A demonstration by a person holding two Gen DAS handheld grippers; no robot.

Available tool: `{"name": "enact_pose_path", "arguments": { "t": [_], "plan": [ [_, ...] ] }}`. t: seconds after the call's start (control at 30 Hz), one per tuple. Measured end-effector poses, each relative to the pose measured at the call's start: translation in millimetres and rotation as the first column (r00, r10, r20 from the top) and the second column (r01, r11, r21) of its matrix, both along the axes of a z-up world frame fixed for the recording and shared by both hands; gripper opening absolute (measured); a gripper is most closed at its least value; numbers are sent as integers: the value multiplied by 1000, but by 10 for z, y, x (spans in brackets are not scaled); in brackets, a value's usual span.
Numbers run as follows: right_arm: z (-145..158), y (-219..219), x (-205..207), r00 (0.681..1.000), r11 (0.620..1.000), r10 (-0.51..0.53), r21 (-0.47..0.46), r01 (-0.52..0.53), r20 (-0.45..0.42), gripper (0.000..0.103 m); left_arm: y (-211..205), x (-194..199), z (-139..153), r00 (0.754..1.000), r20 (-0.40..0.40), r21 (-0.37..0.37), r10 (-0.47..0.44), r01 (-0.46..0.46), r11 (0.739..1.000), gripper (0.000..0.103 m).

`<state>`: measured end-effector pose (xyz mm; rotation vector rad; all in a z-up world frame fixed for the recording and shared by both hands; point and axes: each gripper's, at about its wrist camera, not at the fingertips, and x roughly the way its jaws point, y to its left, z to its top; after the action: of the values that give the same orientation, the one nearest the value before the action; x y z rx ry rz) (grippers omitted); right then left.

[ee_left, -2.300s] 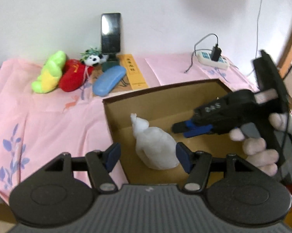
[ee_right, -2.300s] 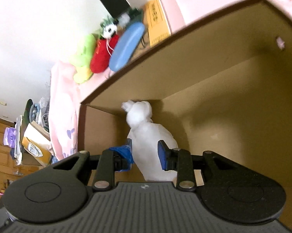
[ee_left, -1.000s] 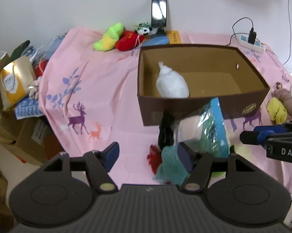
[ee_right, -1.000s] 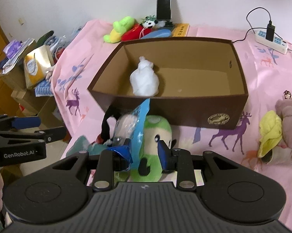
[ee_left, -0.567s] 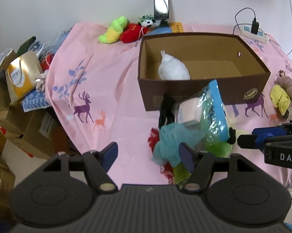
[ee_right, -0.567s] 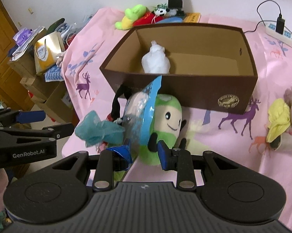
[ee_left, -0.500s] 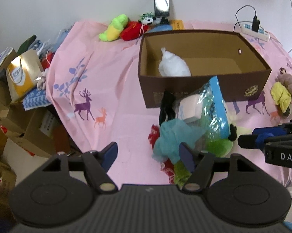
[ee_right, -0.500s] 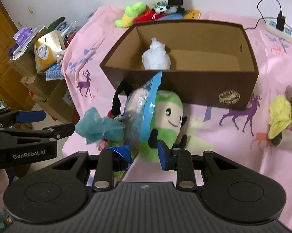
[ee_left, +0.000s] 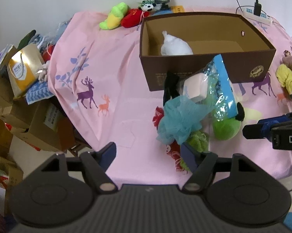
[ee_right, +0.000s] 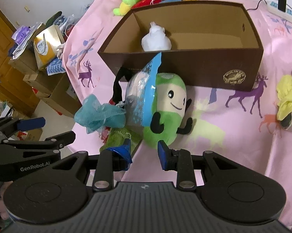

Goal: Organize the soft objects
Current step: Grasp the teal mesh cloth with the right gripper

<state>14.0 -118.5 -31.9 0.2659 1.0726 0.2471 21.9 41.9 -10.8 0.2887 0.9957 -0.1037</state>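
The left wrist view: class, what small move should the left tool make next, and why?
Probably ease the left tool forward and slightly right until it straddles the teal mesh puff. Its jaws are opening with only pink cloth between them, the puff sits on top of the pile just ahead, and the brown box holds only a white bundle.

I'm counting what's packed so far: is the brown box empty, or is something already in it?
Not empty. One white cloth bundle sits against the left end of the brown box; the remaining floor is bare cardboard.
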Motion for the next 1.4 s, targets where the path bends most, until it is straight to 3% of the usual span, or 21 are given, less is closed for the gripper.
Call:
{"name": "enact_pose_path", "arguments": {
  "t": [0.43,0.6,0.77,0.93,1.2,1.3,1.4],
  "plan": [
    [70,21,134,999,999,-31,12,31,-25,12,128,109,-38,997,-3,-37,-81,81,996,75],
    [128,48,173,1000,999,-22,34,22,-10,12,250,113,-100,994,-21,-103,-111,109,989,75],
    [160,72,239,1000,988,-11,153,13,-17,12,296,117,-116,989,2,-211,-148,145,967,75],
    [206,135,327,1000,974,-15,227,12,11,13,303,153,-148,977,37,-339,-211,211,917,78],
    [114,252,528,999,967,-32,252,35,-15,13,316,297,-284,974,66,-395,-217,225,891,78],
    [71,304,585,999,970,-34,239,38,-22,13,352,336,-299,968,82,-415,-239,251,875,62],
    [8,367,641,999,975,-32,220,40,-36,13,365,388,-356,964,63,-437,-258,259,862,56]
  ]
}}
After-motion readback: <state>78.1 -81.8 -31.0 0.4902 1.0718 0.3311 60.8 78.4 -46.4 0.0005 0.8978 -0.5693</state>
